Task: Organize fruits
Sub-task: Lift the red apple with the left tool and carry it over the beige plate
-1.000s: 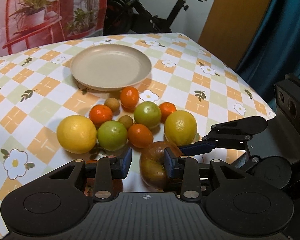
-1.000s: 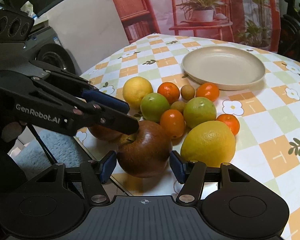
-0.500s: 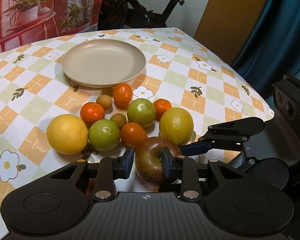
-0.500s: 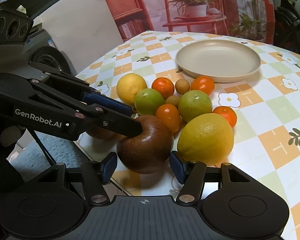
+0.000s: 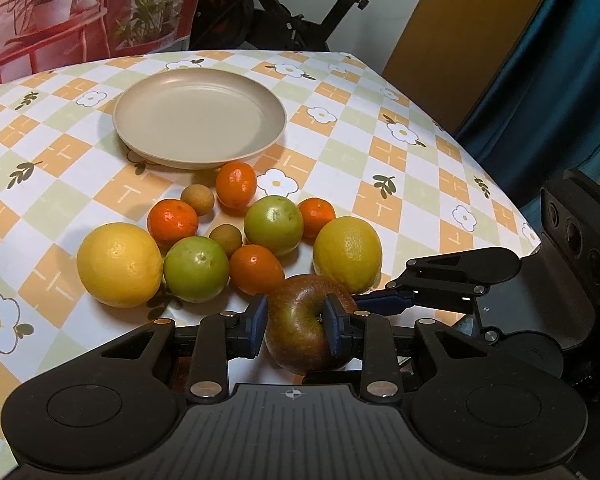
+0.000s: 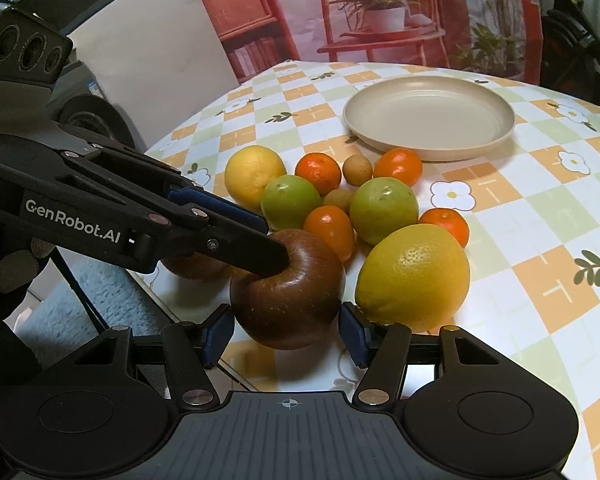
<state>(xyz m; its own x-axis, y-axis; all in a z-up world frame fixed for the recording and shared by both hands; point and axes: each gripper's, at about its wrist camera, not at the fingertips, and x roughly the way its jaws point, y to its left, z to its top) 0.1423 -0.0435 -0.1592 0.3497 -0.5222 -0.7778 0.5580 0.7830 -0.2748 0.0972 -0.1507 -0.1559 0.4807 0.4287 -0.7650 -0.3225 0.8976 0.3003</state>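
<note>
A dark red apple point(image 5: 300, 328) point(image 6: 288, 292) sits at the table's near edge. My left gripper point(image 5: 296, 322) is shut on the apple, one finger in its stem hollow, the other on its left side. My right gripper point(image 6: 286, 332) is open with its fingers on either side of the apple, not clearly pressing it. A second apple point(image 6: 196, 266) lies partly hidden behind the left gripper's arm. Behind stand two lemons point(image 5: 118, 264) point(image 5: 348, 254), two green fruits point(image 5: 196, 268) point(image 5: 274, 224), several small oranges point(image 5: 236, 184) and two small brown fruits point(image 5: 198, 199).
An empty beige plate point(image 5: 200, 118) point(image 6: 430, 116) rests on the checked tablecloth point(image 5: 400, 184) beyond the fruit. The table edge runs close under both grippers. An exercise bike point(image 5: 300, 12) and a blue curtain point(image 5: 560, 80) stand beyond the table.
My left gripper has narrowed onto the apple and shifted slightly forward. The right gripper has edged closer around the apple. The other fruit has not moved.
</note>
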